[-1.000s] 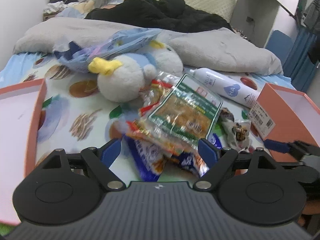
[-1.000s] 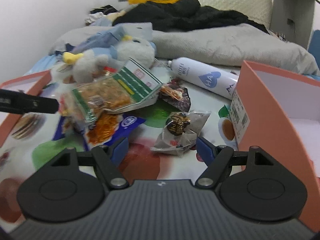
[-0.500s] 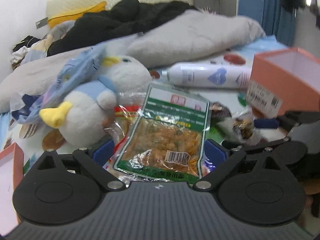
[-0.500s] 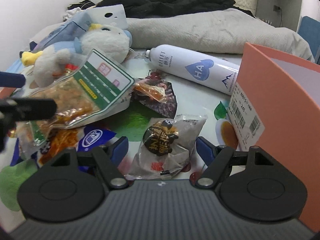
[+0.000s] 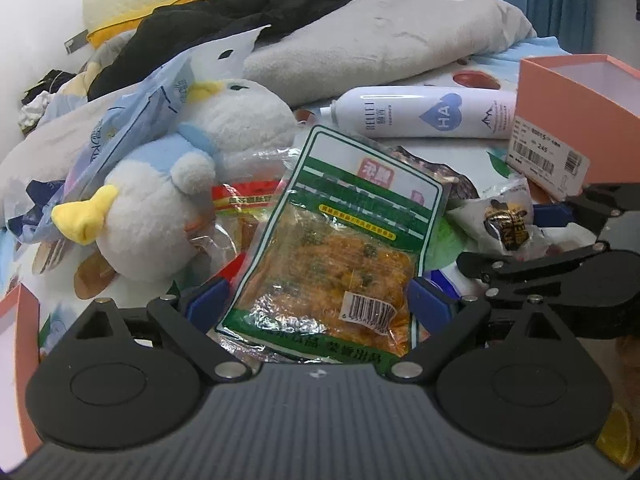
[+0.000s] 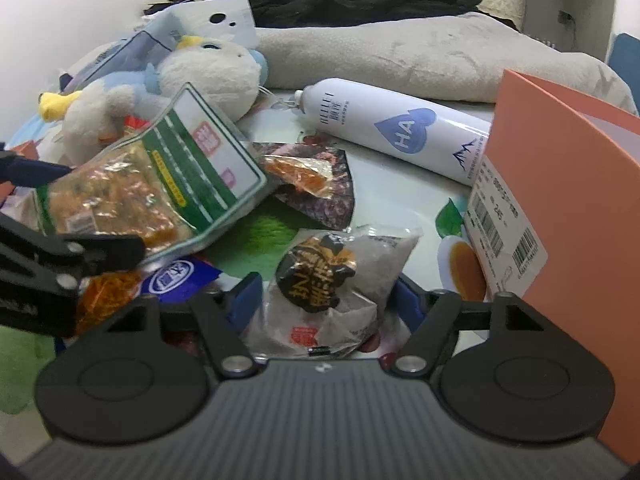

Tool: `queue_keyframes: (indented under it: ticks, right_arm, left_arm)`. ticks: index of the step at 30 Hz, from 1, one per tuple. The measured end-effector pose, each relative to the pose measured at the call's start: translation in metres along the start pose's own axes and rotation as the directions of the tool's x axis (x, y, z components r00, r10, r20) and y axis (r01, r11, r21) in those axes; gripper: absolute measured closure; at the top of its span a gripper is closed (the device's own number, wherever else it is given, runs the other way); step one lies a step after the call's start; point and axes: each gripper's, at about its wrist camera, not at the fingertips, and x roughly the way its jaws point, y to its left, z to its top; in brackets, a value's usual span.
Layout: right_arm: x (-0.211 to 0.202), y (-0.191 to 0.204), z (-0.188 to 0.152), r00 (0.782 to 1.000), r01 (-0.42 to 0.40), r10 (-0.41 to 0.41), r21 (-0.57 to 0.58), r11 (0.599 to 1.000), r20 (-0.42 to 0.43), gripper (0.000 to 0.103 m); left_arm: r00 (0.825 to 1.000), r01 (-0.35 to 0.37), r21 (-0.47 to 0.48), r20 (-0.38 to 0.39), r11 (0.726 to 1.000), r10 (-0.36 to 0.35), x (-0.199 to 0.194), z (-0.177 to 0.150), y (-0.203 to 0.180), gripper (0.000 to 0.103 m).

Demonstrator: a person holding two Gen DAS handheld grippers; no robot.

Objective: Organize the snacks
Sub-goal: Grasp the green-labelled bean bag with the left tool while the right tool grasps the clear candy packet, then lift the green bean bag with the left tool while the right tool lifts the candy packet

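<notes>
Snack packets lie heaped on a printed bedsheet. A green-bordered bag of orange snacks (image 5: 344, 240) tops the heap, and my left gripper (image 5: 320, 304) straddles its near end. Those jaws are closing, and the bag between the blue pads is not visibly squeezed. In the right wrist view the same green bag (image 6: 160, 184) sits at the left. My right gripper (image 6: 327, 298) is closing around a grey bun packet (image 6: 320, 280) with a black label; the pads stand close beside its edges. That grey packet (image 5: 500, 224) also shows in the left wrist view.
A salmon-pink box (image 6: 560, 200) stands open at the right, and a pink lid (image 5: 16, 340) lies at the left edge. A white spray can (image 5: 432, 114) lies behind the heap. A plush penguin (image 5: 160, 208) leans on the snacks at the left. A grey blanket (image 5: 380, 40) is behind.
My left gripper rolled and came down over the green bag, which now lies between its fingers. The right gripper moved in over the grey packet and its jaws narrowed.
</notes>
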Motion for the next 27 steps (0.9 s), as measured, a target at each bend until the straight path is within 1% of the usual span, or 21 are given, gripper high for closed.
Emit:
queue_keyframes:
  ticks: [1, 2, 3, 4, 6, 7, 8, 9, 11, 13, 17, 18, 24, 27]
  right_arm:
    - [-0.001, 0.000, 0.000, 1.000, 0.000, 0.000, -0.002, 1.000, 0.000, 0.036]
    - [-0.002, 0.001, 0.001, 1.000, -0.003, 0.003, -0.002, 1.000, -0.001, 0.038]
    - [-0.003, 0.001, 0.000, 1.000, -0.007, 0.007, -0.006, 1.000, -0.001, 0.039]
    - [-0.004, 0.001, 0.000, 1.000, -0.008, 0.008, -0.008, 1.000, -0.003, 0.039]
    - [-0.007, 0.000, -0.002, 1.000, -0.009, 0.009, -0.004, 1.000, -0.009, 0.039]
    - [-0.009, 0.001, -0.003, 1.000, -0.009, 0.009, -0.002, 1.000, -0.012, 0.039]
    - [-0.011, 0.001, -0.004, 1.000, -0.010, 0.010, 0.000, 1.000, -0.015, 0.040]
    - [-0.014, 0.001, -0.005, 1.000, -0.010, 0.010, 0.003, 1.000, -0.018, 0.040]
    - [-0.019, 0.002, -0.006, 1.000, -0.016, 0.016, 0.009, 1.000, -0.022, 0.040]
    - [-0.025, 0.004, -0.007, 1.000, -0.020, 0.020, 0.007, 1.000, -0.024, 0.041]
    - [-0.039, 0.007, -0.008, 1.000, -0.027, 0.027, -0.006, 1.000, -0.012, 0.041]
    - [-0.043, 0.007, -0.009, 1.000, -0.028, 0.028, -0.009, 1.000, -0.010, 0.046]
    - [-0.066, 0.006, -0.016, 0.998, -0.052, 0.052, -0.003, 0.999, -0.020, 0.047]
    - [-0.078, 0.007, -0.021, 0.997, -0.059, 0.059, 0.014, 0.998, -0.039, 0.048]
  left_arm:
    - [1.000, -0.004, -0.002, 0.006, 1.000, 0.004, 0.000, -0.001, -0.001, 0.011]
    - [1.000, -0.013, 0.016, 0.009, 1.000, 0.013, 0.000, -0.002, -0.003, 0.019]
    - [1.000, -0.020, 0.034, 0.011, 0.999, 0.020, -0.002, -0.004, -0.005, 0.021]
    - [1.000, -0.022, 0.036, 0.015, 0.999, 0.022, -0.003, -0.004, -0.006, 0.025]
    - [1.000, -0.004, 0.017, 0.015, 1.000, 0.004, -0.006, -0.006, -0.004, 0.030]
    - [1.000, -0.003, 0.011, 0.017, 1.000, 0.003, -0.008, -0.005, -0.003, 0.036]
    - [1.000, -0.008, 0.003, 0.020, 1.000, 0.008, -0.011, -0.005, -0.002, 0.045]
    - [1.000, -0.008, -0.007, 0.024, 1.000, 0.008, -0.015, -0.004, -0.001, 0.047]
    - [1.000, 0.005, -0.034, 0.024, 0.999, -0.004, -0.020, -0.004, 0.002, 0.060]
    - [1.000, 0.017, -0.061, 0.024, 0.998, -0.015, -0.026, -0.005, 0.003, 0.064]
    - [0.999, 0.022, -0.090, 0.036, 0.996, -0.019, -0.045, -0.009, 0.000, 0.069]
    - [0.999, 0.025, -0.099, 0.039, 0.995, -0.021, -0.049, -0.010, -0.001, 0.069]
    - [0.998, 0.036, -0.162, 0.058, 0.986, -0.026, -0.083, -0.021, -0.006, 0.074]
    - [0.997, 0.056, -0.204, 0.059, 0.977, -0.045, -0.099, -0.030, -0.010, 0.076]
